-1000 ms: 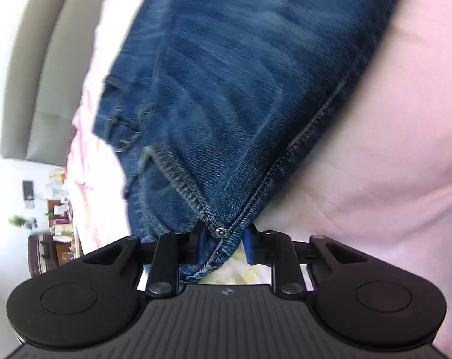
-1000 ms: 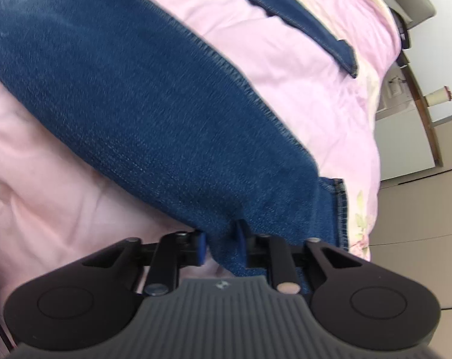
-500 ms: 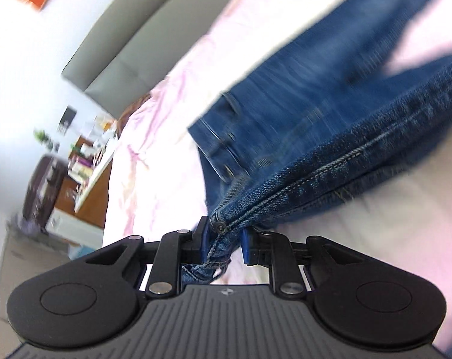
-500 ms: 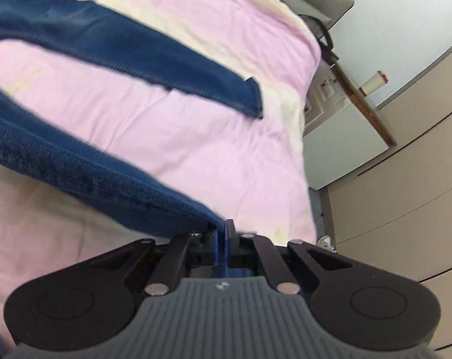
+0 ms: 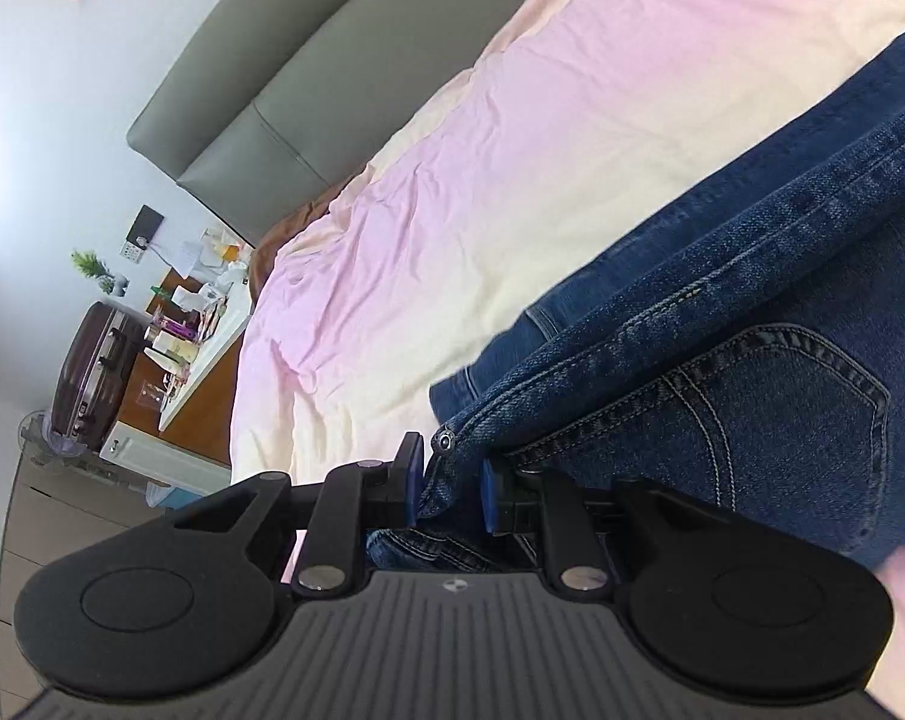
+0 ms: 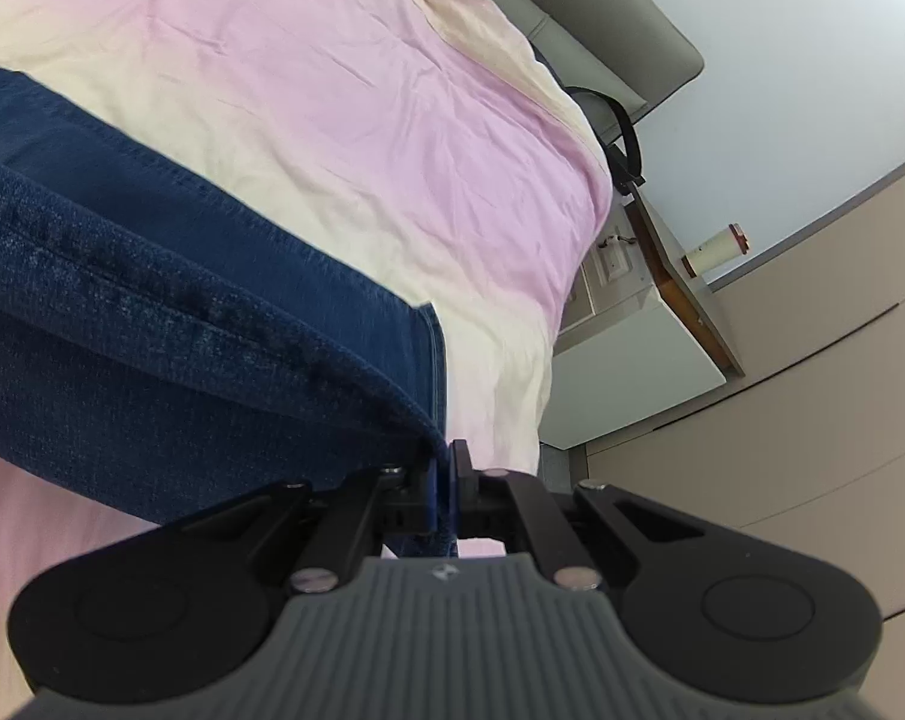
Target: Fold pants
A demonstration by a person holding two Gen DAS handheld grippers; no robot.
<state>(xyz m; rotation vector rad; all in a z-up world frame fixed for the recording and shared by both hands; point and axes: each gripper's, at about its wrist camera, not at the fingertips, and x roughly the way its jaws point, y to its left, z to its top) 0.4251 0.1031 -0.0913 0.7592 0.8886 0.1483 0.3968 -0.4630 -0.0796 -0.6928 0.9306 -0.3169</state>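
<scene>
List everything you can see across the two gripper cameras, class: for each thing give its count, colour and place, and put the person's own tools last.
jeans: one pair, dark blue denim, lying on the bed, waist end in the left gripper, leg hem in the right gripper.
bedspread: one, pink and cream, covering the bed under the jeans.
headboard: one, grey, at the far end of the bed.
suitcase: one, dark maroon, on the floor beside the cluttered side table in the left wrist view.
potted plant: one, green, against the wall.
bedside cabinet: one, white with a wooden top, beside the bed in the right wrist view.
left gripper: one, black, shut on the jeans.
right gripper: one, black, shut on the jeans.
</scene>
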